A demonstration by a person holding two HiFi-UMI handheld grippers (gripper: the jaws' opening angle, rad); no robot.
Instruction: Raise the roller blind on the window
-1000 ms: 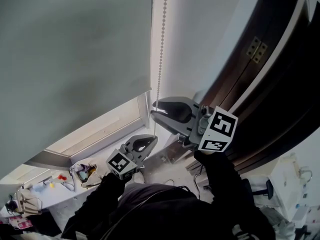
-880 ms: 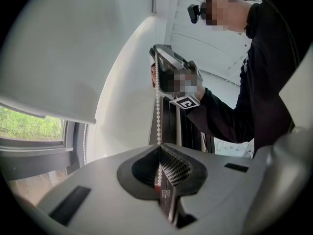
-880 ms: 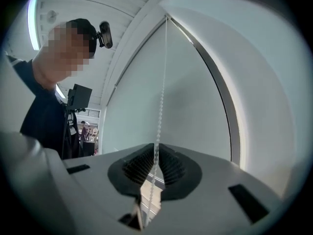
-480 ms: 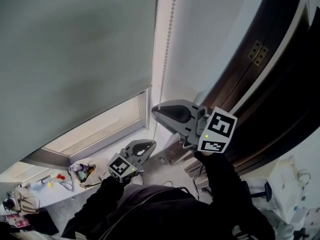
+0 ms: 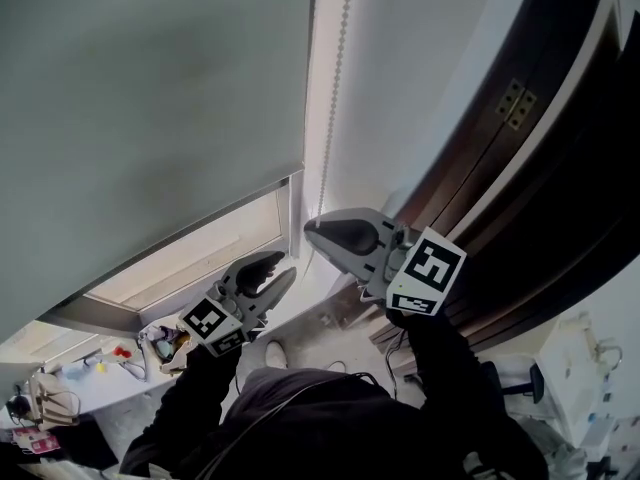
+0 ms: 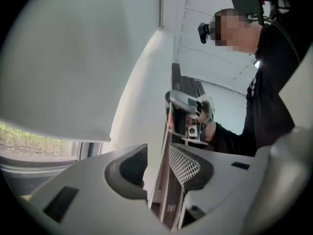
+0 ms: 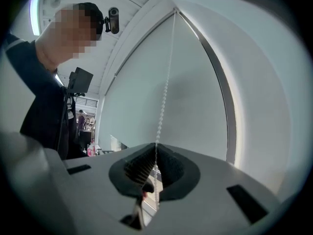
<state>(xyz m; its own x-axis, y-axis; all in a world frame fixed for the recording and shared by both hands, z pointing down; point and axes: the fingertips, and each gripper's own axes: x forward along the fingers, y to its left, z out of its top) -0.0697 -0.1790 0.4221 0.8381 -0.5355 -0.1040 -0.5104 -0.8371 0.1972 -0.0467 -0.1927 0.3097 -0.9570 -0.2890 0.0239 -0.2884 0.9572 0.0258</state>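
Note:
The grey roller blind [image 5: 150, 88] covers most of the window, and its bottom edge slants above a strip of glass. Its white bead chain [image 5: 335, 68] hangs down the blind's right side. My right gripper [image 5: 312, 230] is shut on the chain, which in the right gripper view rises from the closed pads [image 7: 146, 168] as the chain [image 7: 164, 102]. My left gripper [image 5: 282, 268] sits lower and further left. Its jaws are opening, and in the left gripper view [image 6: 159, 160] the chain [image 6: 164, 146] runs between the pads without touching them.
A dark wooden door [image 5: 520, 168] with a brass hinge [image 5: 513, 98] stands close on the right. Below the blind, the windowsill [image 5: 100, 368] holds several small objects. The person's dark sleeves fill the lower middle of the head view.
My left gripper has let go of the chain, opened and shifted left. The right gripper has closed on the chain and dipped a little. The blind's bottom edge sits slightly higher.

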